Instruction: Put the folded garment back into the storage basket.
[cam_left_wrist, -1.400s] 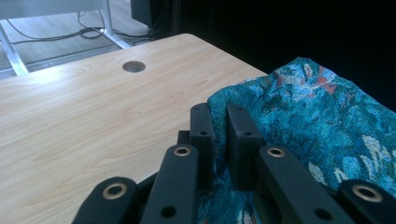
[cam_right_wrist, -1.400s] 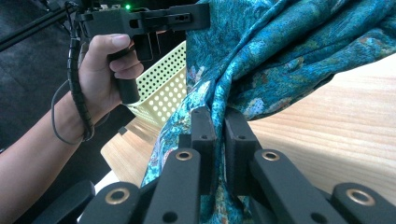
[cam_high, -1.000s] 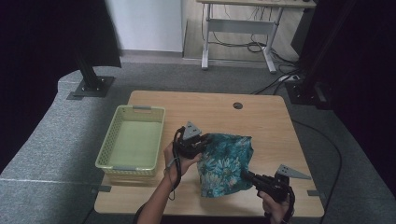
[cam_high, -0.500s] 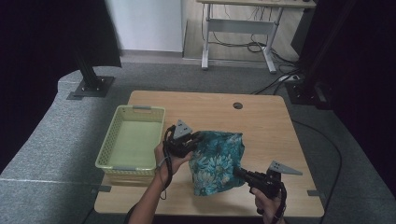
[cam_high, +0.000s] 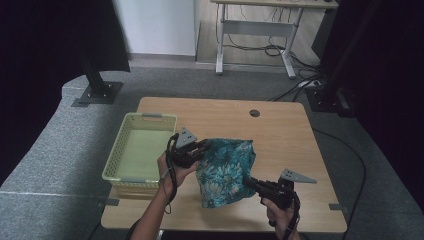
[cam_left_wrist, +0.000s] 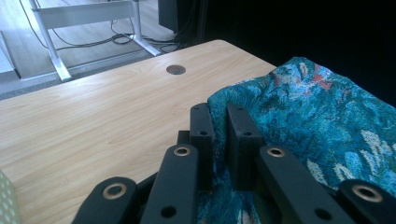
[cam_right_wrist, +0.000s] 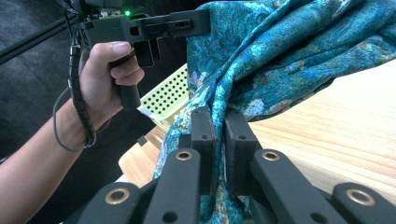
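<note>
Grey carpet and dark curtains are surrounding a wooden table (cam_high: 280, 130), on which a pale green basket (cam_high: 131, 170) is standing at the nine o'clock side. A teal patterned cloth (cam_high: 225, 170) is being held up over the table's middle, toward six o'clock, with its lower folds apparently brushing the tabletop. The left tool (cam_high: 201, 148) is being kept clamped on the cloth's upper edge at roughly ten o'clock of the fabric; in the left gripper view the left tool (cam_left_wrist: 219, 128) is being pressed nearly closed on a fold. The right tool (cam_high: 248, 181) is being held on the cloth's lower edge at about four o'clock; in the right gripper view the right tool (cam_right_wrist: 218, 133) is likewise being pinched almost shut on a hanging fold. The step in hand is judged to be carrying the cloth toward the basket. The next move is judged to call for both grips being kept firm while the cloth is being brought over the basket's rim before release.
</note>
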